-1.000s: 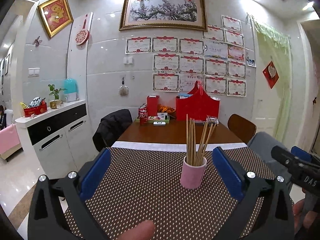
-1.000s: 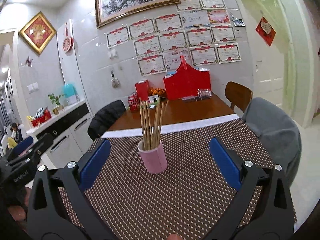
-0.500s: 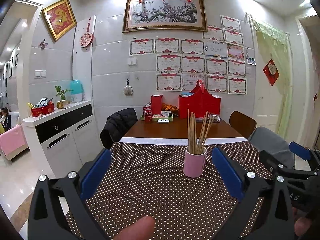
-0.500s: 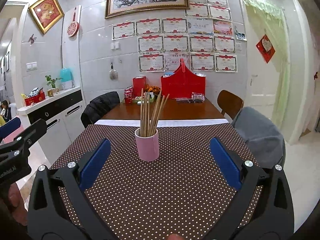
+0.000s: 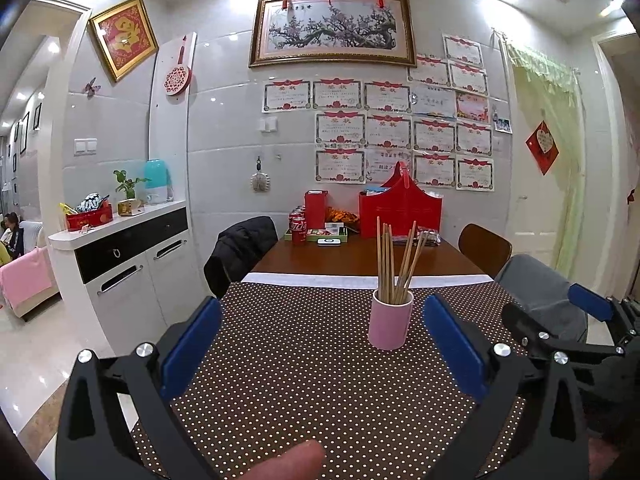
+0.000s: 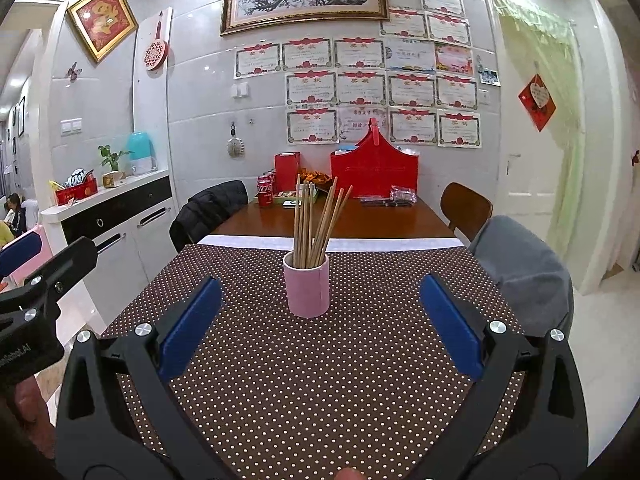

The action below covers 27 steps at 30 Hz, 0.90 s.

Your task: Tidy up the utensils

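Now, in the left wrist view, our left gripper (image 5: 322,344) hangs with its blue-padded jaws spread wide and nothing between them. Over the last second the view has levelled: the pale pink cylindrical cup (image 5: 390,324) holding the bundle of light wooden chopsticks (image 5: 394,262) now sits a little higher in the frame and slightly farther off. It stands upright on the brown white-dotted cloth (image 5: 300,372) covering the bench, just right of centre. The right gripper (image 5: 560,332) has come more fully into view at the right edge.

Likewise, in the right wrist view, our right gripper (image 6: 320,322) has swung from a tilted look to a square one, jaws wide apart and empty, the cup (image 6: 306,288) now close to centre.

We see every chopstick (image 6: 316,222) standing in the cup and none loose on the cloth, which is how tidied utensils would lie. We judge this fits either a finished sort with both tools drawn back or a pause before handling them.
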Available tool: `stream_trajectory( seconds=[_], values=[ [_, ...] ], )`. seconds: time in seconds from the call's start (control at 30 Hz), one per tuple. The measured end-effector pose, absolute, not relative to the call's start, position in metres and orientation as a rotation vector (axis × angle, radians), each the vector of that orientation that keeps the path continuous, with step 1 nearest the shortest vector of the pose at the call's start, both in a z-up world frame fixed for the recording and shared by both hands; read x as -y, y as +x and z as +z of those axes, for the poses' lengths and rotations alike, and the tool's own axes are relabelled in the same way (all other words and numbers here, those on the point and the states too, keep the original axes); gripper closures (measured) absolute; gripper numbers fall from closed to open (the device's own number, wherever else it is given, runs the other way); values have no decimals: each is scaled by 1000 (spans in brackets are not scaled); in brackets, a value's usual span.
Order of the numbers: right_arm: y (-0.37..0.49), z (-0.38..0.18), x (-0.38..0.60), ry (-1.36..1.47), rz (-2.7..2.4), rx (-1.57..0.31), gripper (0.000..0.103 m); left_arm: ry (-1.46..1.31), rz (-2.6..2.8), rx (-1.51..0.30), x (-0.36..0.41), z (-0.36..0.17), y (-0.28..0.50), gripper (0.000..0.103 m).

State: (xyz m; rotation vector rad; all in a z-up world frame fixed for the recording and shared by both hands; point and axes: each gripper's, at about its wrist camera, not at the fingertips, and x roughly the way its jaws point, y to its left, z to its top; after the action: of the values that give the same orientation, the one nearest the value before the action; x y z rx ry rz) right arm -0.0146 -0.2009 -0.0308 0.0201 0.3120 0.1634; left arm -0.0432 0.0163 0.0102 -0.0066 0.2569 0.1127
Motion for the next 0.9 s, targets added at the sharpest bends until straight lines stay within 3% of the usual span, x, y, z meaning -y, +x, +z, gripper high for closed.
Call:
stream_trajectory(
  seconds=[0.9],
  values=[
    [-17,-34,209,30,145,-309,6,-28,74,-277,-11,11,-42,4]
  ],
)
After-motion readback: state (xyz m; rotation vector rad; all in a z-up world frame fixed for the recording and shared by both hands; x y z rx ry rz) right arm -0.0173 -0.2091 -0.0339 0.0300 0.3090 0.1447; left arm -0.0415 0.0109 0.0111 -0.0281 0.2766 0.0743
